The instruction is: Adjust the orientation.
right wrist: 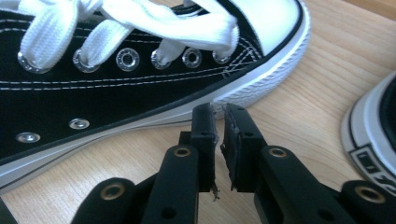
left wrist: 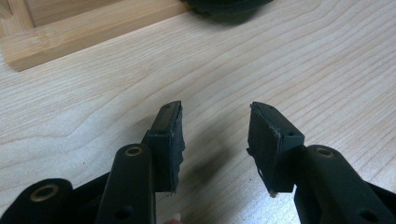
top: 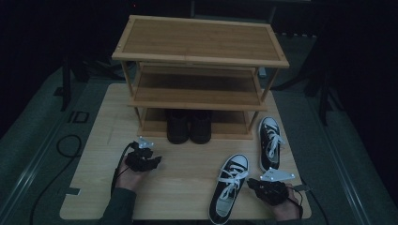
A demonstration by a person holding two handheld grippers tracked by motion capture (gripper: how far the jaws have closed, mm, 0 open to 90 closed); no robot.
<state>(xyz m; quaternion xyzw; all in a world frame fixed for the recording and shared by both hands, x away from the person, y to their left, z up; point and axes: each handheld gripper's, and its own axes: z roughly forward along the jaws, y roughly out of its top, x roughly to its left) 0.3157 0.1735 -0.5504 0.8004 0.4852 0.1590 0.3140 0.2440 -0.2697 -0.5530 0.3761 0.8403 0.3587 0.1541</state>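
Two black canvas sneakers with white laces and toe caps lie on the wooden table. One sneaker [top: 228, 186] [right wrist: 116, 65] is at the front, the other sneaker [top: 269, 141] [right wrist: 371, 135] lies right of the rack. A pair of dark shoes [top: 189, 126] [left wrist: 224, 7] stands on the bottom shelf of the bamboo shoe rack [top: 202, 65]. My left gripper [top: 149, 161] [left wrist: 215, 140] hovers over bare table left of centre, open and holding nothing. My right gripper [top: 256, 183] [right wrist: 219, 144] sits just right of the front sneaker, jaws nearly touching, nothing between them, tips by its sole.
The three-tier rack's top and middle shelves hold nothing. Its bottom rail [left wrist: 88, 35] lies just ahead of my left gripper. Cables [top: 65, 145] trail over the grey floor to the left of the table [top: 94, 187]. The surroundings are dark.
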